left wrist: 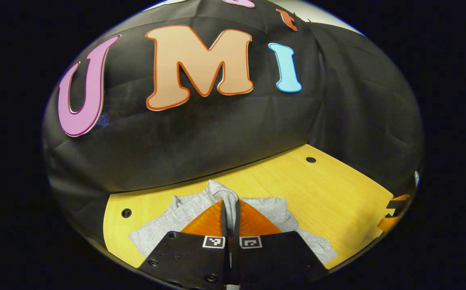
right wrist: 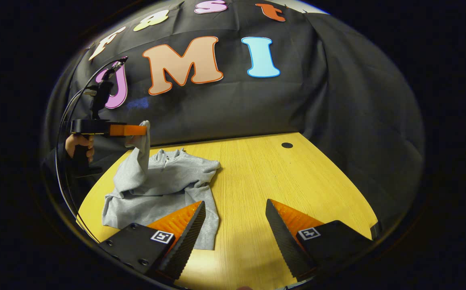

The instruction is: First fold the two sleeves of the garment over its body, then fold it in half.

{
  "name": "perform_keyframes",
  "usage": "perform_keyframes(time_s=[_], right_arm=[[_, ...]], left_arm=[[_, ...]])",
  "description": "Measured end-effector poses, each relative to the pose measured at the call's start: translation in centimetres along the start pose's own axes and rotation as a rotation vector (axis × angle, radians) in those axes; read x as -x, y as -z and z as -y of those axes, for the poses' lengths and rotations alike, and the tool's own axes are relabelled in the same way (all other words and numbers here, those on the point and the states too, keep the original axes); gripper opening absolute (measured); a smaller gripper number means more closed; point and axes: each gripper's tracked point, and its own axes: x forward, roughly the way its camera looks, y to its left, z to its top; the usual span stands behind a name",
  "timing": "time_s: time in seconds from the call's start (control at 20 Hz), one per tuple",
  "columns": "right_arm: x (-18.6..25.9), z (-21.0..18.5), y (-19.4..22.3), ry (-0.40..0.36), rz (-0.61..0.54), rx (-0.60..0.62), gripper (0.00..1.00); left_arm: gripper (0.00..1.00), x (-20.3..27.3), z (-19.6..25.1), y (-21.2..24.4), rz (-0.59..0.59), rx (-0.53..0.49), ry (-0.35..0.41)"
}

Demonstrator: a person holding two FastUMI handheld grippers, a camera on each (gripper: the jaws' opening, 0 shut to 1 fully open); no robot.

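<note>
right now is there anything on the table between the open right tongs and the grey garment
Nothing visible. The right tongs hang open over bare table, with the grey garment lying just beside their left finger. The left tongs are shut on a lifted sleeve, off to the far side.

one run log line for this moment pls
stage: sleeve fold | left gripper: shut on grey garment sleeve, lifted off table | right gripper: open, empty, above table beside garment

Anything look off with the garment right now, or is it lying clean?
Not clean. The grey garment lies rumpled on the table, with one sleeve lifted off it by the left gripper, shut on it. The right gripper hangs open beside it.
</note>
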Motion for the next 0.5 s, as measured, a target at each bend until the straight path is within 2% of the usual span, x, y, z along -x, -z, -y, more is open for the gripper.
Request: perform_keyframes(time_s=[0.3,0.35,0.5], right_arm=[[1.1,1.0,1.0,0.017,-0.012,0.016,0.91],[1.3,1.2,1.2,0.019,-0.017,0.014,0.96],[1.6,1.9,1.7,0.028,-0.027,0.009,0.96]], left_arm=[[0.0,-3.6,3.5,3.6,-0.073,0.029,0.036],[0.01,-4.1,4.0,4.2,-0.09,0.021,0.038],[0.01,-5.4,5.8,5.4,-0.118,0.002,0.062]])
